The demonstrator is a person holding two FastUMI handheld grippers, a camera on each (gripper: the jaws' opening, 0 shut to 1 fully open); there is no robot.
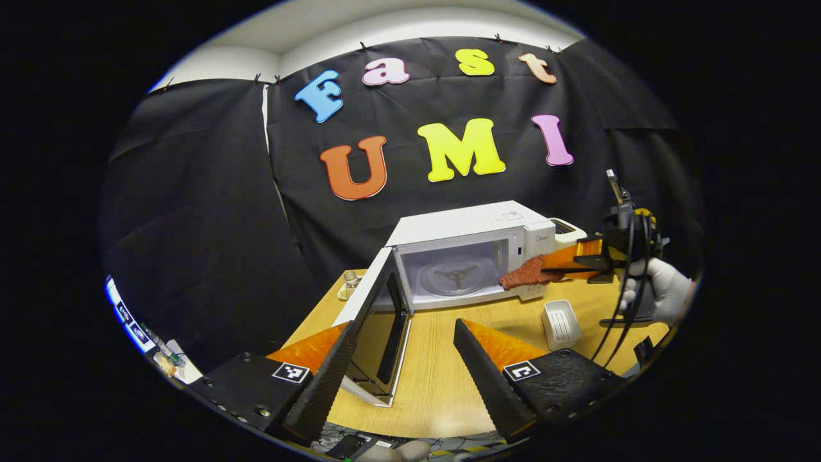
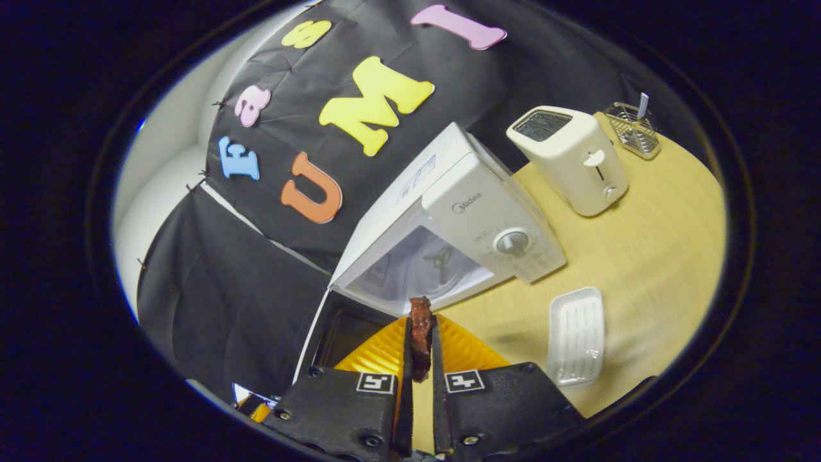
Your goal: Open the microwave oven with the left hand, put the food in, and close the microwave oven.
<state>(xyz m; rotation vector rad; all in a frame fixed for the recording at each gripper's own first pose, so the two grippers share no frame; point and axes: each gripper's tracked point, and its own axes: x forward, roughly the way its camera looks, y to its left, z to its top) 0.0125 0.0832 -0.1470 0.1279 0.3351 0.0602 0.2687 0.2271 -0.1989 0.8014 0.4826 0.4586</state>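
The white microwave (image 1: 471,247) (image 2: 449,212) stands on the wooden table with its door (image 1: 378,321) (image 2: 340,330) swung wide open to the left. Its cavity shows a bare glass turntable (image 1: 457,276). My left gripper (image 1: 401,359) hangs open in front of the door, its fingers on either side of the door's edge without touching it. My right gripper (image 2: 420,333) is shut on a flat reddish-brown piece of food (image 2: 421,333) (image 1: 531,273), held just outside the cavity's right front. A gloved hand (image 1: 660,292) holds that gripper.
A small white ribbed tray (image 1: 560,323) (image 2: 576,335) lies on the table in front of the microwave's control panel. A white toaster (image 2: 571,157) and a wire rack (image 2: 634,131) stand to the right. A small glass jar (image 1: 349,280) sits left of the microwave.
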